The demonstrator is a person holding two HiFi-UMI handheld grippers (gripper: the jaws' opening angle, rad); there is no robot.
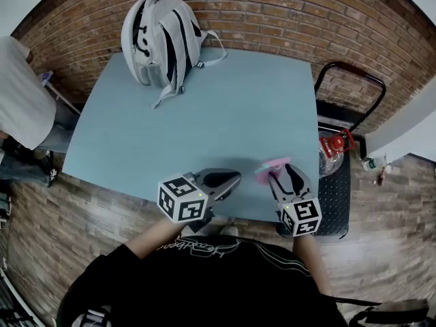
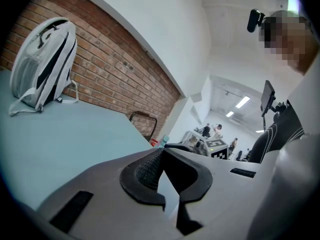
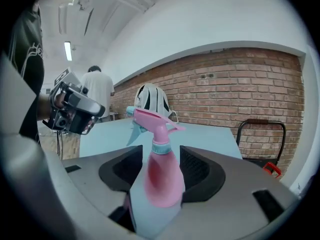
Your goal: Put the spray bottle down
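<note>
A pink spray bottle (image 3: 162, 169) with a pale blue collar and trigger stands upright between the jaws of my right gripper (image 3: 161, 154). The jaws stand wide, with a gap showing at the left pad, so they do not press on it. The bottle's base is hidden by the gripper body. In the head view the spray bottle (image 1: 272, 167) and right gripper (image 1: 283, 176) are at the front right of the light blue table (image 1: 238, 107). My left gripper (image 1: 235, 177) hangs over the front edge, its jaws closed together with nothing held; the left gripper (image 2: 162, 151) view shows its pads meeting.
A white and black backpack (image 1: 160, 39) stands at the table's far left by the brick wall. A black cart (image 1: 340, 182) with a red-capped item (image 1: 337, 143) is right of the table. A person in white (image 1: 20, 101) stands at the left.
</note>
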